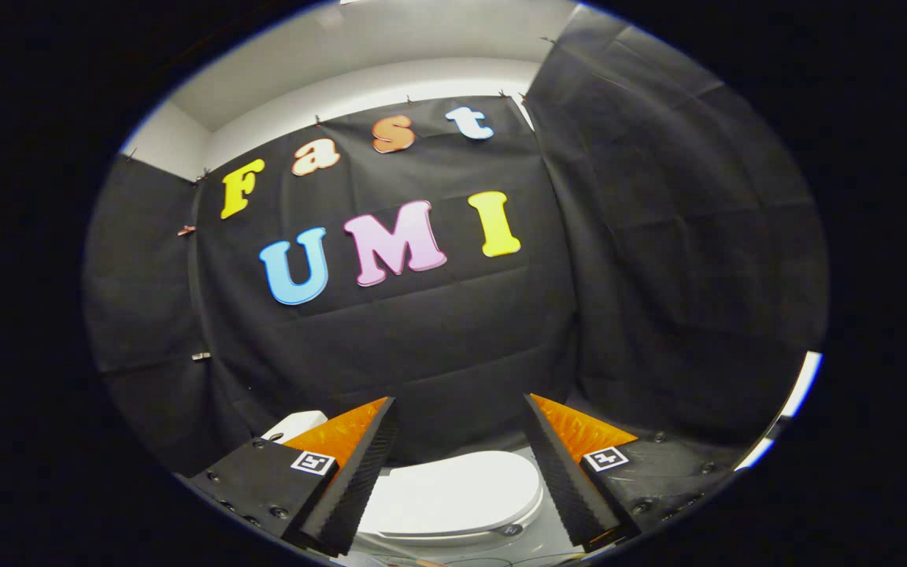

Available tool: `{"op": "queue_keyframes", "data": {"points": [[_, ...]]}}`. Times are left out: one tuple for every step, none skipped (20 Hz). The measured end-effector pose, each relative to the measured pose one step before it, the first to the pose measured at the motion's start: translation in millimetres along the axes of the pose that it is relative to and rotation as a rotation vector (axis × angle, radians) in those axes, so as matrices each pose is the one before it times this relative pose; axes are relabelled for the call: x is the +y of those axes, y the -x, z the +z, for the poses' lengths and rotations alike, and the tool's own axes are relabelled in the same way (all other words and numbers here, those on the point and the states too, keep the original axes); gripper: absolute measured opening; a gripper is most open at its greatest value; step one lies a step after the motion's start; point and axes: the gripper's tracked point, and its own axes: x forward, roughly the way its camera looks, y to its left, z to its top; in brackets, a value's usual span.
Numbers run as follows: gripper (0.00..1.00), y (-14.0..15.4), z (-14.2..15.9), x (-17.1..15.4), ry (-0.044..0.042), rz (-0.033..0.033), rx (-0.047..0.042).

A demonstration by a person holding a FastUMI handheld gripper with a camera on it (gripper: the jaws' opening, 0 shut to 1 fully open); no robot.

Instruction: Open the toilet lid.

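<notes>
A white toilet lid (453,492) lies flat and closed, low down between and below my two fingers. My gripper (460,405) stands open, with a wide gap between its fingers and nothing held. The fingers hover above the lid and do not touch it. A white rounded part of the toilet (294,425) peeks out just past the left finger (359,465). The lid's front part is hidden below the fingers.
The black cloth wall (438,339) hangs close behind the toilet, and another cloth panel (682,276) closes off the right side. A pale ceiling (343,63) shows above the cloth. A bright white strip (800,394) shows at the far right, beside the right finger.
</notes>
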Motion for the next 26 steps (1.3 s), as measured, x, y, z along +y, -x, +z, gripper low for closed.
{"op": "queue_keyframes", "data": {"points": [[0.99,-7.71,-13.03,-12.51,-0.03462,-0.01153,0.02881],[0.99,-8.77,-13.2,-10.67,-0.03186,-0.01413,0.03253],[0.99,-10.72,-12.93,-11.73,-0.03332,-0.00926,0.02911],[0.99,-9.73,-11.05,-9.27,-0.03538,-0.005,0.02847],[0.99,-10.18,-11.11,-11.94,-0.0369,-0.00489,0.02791],[0.99,-8.86,-12.38,-10.94,-0.03483,-0.00538,0.02764],[0.99,-5.82,-15.67,-13.56,-0.03026,-0.00434,0.02825],[0.99,-7.96,-18.51,-15.47,-0.0249,-0.01486,0.03699],[0.99,-7.04,-17.5,-13.89,-0.02052,-0.01071,0.03356],[0.99,-9.68,-17.18,-12.57,-0.0314,-0.00281,0.03811],[0.99,-9.94,-16.16,-8.18,-0.03841,0.0037,0.03854],[0.99,-11.02,-16.96,-9.9,-0.0388,-0.00531,0.04359],[0.99,-12.24,-17.49,-14.49,-0.03362,-0.01501,0.04498],[0.99,-12.87,-16.61,-14.06,-0.03493,-0.01638,0.04285],[0.99,-13.45,-14.81,-13.02,-0.03702,-0.01043,0.04065],[0.99,-12.97,-13.02,-11.79,-0.02287,-0.01309,0.03169],[0.99,-7.77,-10.48,-11.59,-0.01815,-0.00415,0.0281],[0.99,-9.47,-8.62,-5.89,-0.02204,0.00321,0.02014],[0.99,-7.46,-8.01,-9.93,-0.02078,-0.00863,0.0217],[0.96,-11.62,-10.67,-11.25,-0.01816,-0.01695,0.02588],[0.96,-6.9,-7.23,-9.5,-0.01274,-0.01205,0.02135],[0.96,-8.1,-4.94,-5.7,-0.01424,-0.0046,0.01708],[0.96,-6.54,-3.31,-3.18,-0.01749,-0.00101,0.01335],[0.9,-7.54,-2.74,-1.5,-0.01419,0.00213,0.01083],[0.84,-8.25,-4.72,-2.52,-0.00403,-0.00202,0.01375],[0.83,-8.11,-5.55,-3.81,0.00626,-0.01179,0.02054]]}}
